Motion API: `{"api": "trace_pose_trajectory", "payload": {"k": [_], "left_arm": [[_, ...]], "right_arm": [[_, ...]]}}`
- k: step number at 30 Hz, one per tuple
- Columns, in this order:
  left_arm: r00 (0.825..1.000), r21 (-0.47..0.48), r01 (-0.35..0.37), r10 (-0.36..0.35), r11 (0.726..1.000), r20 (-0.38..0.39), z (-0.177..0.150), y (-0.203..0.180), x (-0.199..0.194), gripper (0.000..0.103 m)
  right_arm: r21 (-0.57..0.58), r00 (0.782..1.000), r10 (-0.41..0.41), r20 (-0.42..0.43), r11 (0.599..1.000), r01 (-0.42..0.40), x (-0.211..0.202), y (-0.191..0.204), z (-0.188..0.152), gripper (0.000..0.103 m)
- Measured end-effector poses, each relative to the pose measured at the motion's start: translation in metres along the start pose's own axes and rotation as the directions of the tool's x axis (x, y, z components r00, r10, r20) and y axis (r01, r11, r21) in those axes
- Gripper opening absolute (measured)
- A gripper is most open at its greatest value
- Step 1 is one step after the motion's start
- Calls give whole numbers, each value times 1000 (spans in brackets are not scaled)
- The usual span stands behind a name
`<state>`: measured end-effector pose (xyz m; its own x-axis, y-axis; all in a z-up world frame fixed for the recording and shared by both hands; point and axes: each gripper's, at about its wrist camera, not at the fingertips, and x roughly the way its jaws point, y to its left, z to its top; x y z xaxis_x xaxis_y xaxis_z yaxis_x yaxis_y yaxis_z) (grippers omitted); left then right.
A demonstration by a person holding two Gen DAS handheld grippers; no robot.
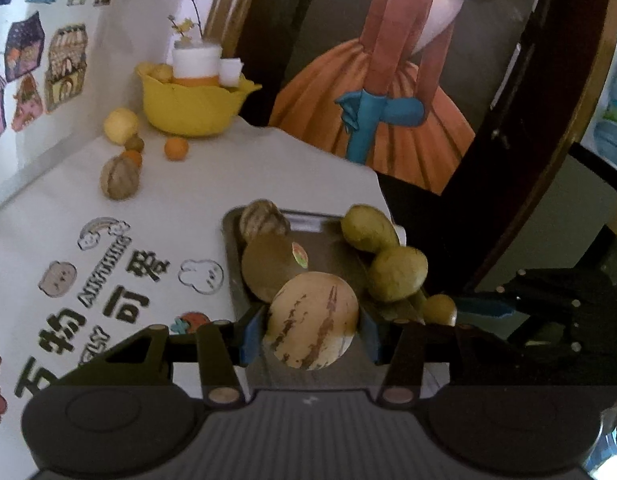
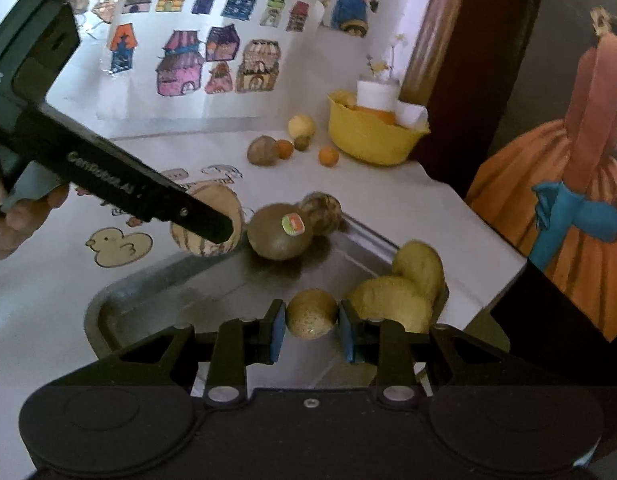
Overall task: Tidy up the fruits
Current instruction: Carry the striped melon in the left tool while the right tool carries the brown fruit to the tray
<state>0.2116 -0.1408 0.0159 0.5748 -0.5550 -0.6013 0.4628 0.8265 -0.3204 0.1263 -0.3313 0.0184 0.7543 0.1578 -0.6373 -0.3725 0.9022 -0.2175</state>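
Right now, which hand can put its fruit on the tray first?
Probably the right gripper: its small green fruit hangs just above the tray, beside the pears. The left one's striped melon seems higher.

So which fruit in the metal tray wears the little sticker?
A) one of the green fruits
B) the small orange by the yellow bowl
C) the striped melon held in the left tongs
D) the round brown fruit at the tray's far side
D: the sticker sits on the round brown fruit in the metal tray.
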Motion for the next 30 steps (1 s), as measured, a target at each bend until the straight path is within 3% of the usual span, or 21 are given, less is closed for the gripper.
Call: {"api": "trace_pose_trajectory", "payload": {"k": [16, 30], "left_arm": [[998, 56, -53, 55, 997, -27, -13, -10, 24, 54], [997, 66, -70, 73, 995, -40, -12, -9, 39, 54]], "right_arm": [[39, 997, -78, -15, 996, 79, 24, -6, -26, 30], [112, 996, -84, -28, 990, 86, 40, -16, -32, 30]]}}
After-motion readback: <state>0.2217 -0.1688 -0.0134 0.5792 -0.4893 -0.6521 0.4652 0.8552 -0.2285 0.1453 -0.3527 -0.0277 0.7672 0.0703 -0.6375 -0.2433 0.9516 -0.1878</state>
